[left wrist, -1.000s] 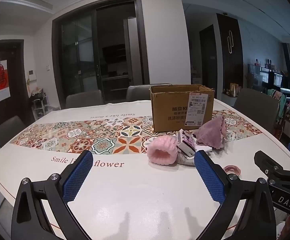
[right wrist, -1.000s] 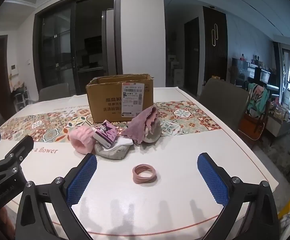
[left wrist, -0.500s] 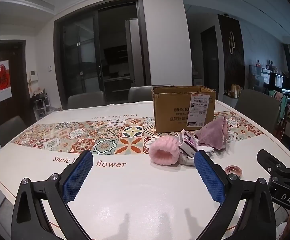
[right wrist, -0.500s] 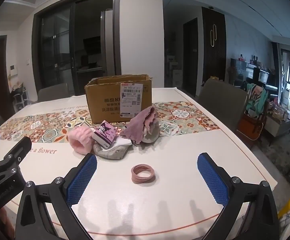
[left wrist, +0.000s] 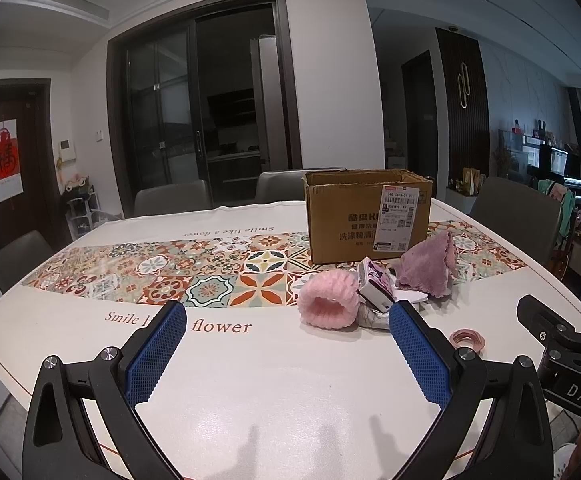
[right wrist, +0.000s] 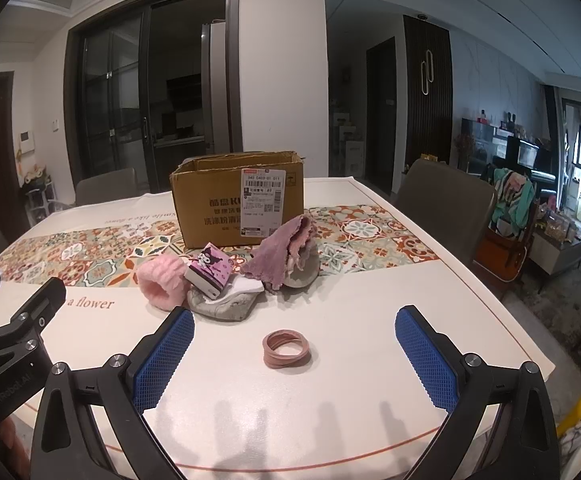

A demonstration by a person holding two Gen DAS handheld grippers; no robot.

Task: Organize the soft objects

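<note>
Both grippers hang above the near edge of the table (right wrist: 390, 292), side by side and empty. The left gripper (left wrist: 286, 350) has its jaws spread wide with only bare white tabletop between the blue pads (left wrist: 152, 354); the right gripper (right wrist: 294, 356) is spread just as wide, and holds nothing. In the right wrist view a coil of pink hair ties (right wrist: 287, 349) lies flat on the table between the two fingers of that gripper, a little ahead of them and touching neither. Beyond it sits the cluster of soft things, bunched together in front of an open cardboard box (right wrist: 238, 208) with a white shipping label on its near face. From left to right there is a fluffy pink cuff (right wrist: 161, 283) lying on its side with its opening toward the camera, a small purple-and-white cartoon packet (right wrist: 209, 271) tilted on top of a grey sock (right wrist: 223, 307) and a bit of white cloth — then a mauve towel (right wrist: 280, 252) draped in a peak over something grey that cannot be made out. The box stands on the tiled-pattern strip of the tablecloth, just behind the pile. Grey chairs (right wrist: 446, 204) ring the table. From the left wrist view the same pile lies ahead and to the right of the left gripper, near its right finger, with the cuff nearest.
</note>
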